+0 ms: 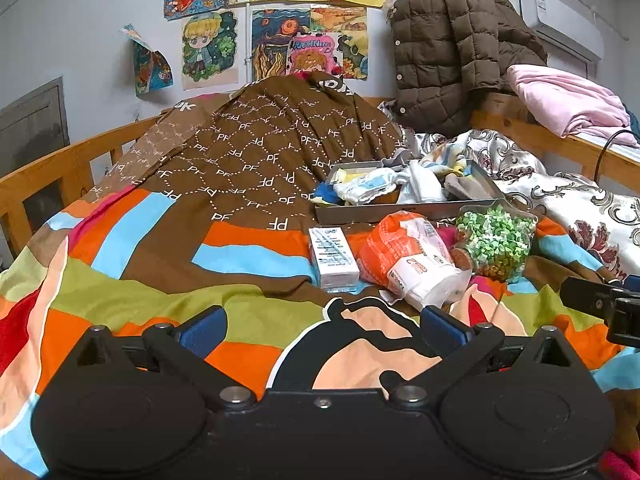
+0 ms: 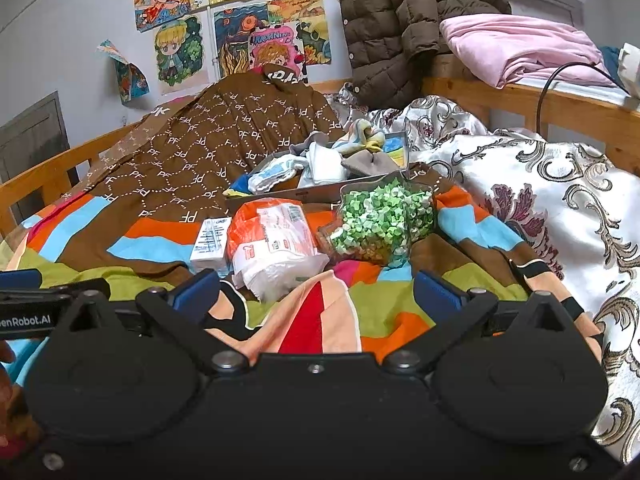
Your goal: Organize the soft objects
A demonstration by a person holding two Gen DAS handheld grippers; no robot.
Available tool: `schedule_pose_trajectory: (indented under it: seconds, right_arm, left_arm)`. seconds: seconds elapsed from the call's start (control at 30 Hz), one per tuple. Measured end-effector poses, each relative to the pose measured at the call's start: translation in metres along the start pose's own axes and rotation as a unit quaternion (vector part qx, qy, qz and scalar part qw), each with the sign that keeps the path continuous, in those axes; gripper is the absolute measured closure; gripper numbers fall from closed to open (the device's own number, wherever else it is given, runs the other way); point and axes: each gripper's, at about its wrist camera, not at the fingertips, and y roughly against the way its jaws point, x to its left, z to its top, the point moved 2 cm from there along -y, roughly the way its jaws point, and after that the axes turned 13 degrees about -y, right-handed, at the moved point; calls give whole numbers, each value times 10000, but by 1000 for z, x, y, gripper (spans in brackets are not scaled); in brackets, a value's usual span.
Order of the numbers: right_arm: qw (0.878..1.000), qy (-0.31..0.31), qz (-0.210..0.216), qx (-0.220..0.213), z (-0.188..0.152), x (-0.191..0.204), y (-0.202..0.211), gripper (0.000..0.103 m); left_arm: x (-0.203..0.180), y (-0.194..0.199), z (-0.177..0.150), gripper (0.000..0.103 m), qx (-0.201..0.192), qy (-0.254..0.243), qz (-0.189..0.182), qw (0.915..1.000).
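A grey tray [image 1: 400, 210] [image 2: 320, 192] on the bed holds several small socks and cloths [image 1: 372, 188] [image 2: 320, 164]. In front of it lie a white carton [image 1: 334, 258] [image 2: 210, 242], an orange-and-white tissue pack [image 1: 408, 258] [image 2: 276, 244] and a clear jar of green paper stars [image 1: 496, 242] [image 2: 380, 220] on its side. My left gripper [image 1: 322, 330] is open and holds nothing, low over the bedspread short of the carton. My right gripper [image 2: 316, 294] is open too, just short of the tissue pack, with nothing between its blue pads.
A colourful patchwork bedspread [image 1: 160, 280] covers the bed, with a brown patterned quilt [image 1: 272, 152] heaped behind. A white floral quilt [image 2: 540, 208] lies to the right. A brown padded jacket [image 1: 452, 48] and pink cloth [image 1: 568, 100] hang on the wooden rail [image 1: 60, 168].
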Motion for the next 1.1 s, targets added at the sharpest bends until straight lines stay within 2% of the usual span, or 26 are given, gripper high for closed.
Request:
schedule_pose_trajectory:
  seconds: [1.1]
  right_arm:
    - [9999, 15, -10, 139, 3, -14, -15, 1]
  left_arm:
    - [-1, 0, -6, 1, 72, -20, -6, 10000]
